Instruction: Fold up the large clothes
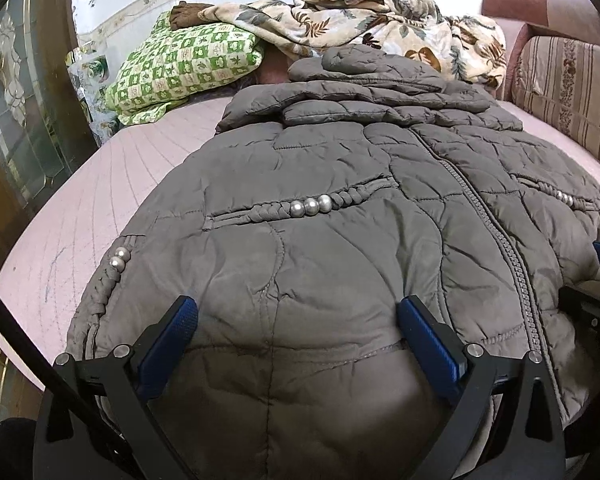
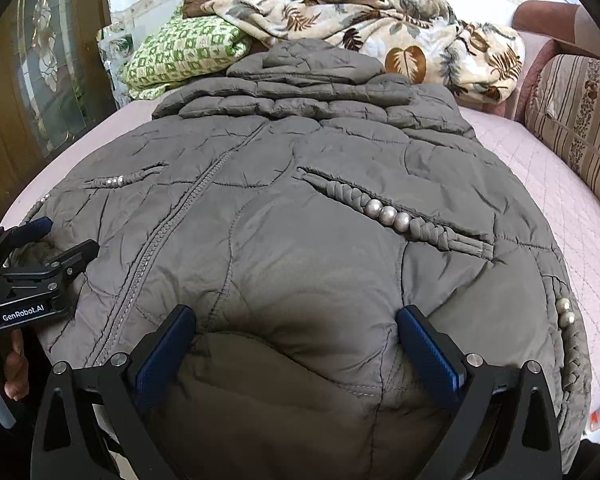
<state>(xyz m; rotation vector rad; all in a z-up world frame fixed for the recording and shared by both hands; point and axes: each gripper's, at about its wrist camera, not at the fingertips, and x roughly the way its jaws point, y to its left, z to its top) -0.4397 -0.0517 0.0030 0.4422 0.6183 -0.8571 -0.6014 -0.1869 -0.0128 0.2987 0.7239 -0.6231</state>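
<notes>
A large grey quilted puffer jacket (image 1: 340, 208) lies front up on the pink bed (image 1: 100, 200), zipper closed, with its sleeves and hood folded over at the far end. It also fills the right wrist view (image 2: 308, 200). My left gripper (image 1: 298, 316) is open, its blue pads spread over the jacket's near hem on the left half. My right gripper (image 2: 296, 326) is open over the near hem on the right half. The left gripper also shows at the left edge of the right wrist view (image 2: 40, 240). Neither holds fabric.
A green checked pillow (image 1: 180, 68) and a crumpled leaf-print blanket (image 1: 380, 24) lie at the head of the bed. A striped sofa cushion (image 1: 568, 92) stands at the right. A wooden door with glass (image 1: 20, 112) is at the left.
</notes>
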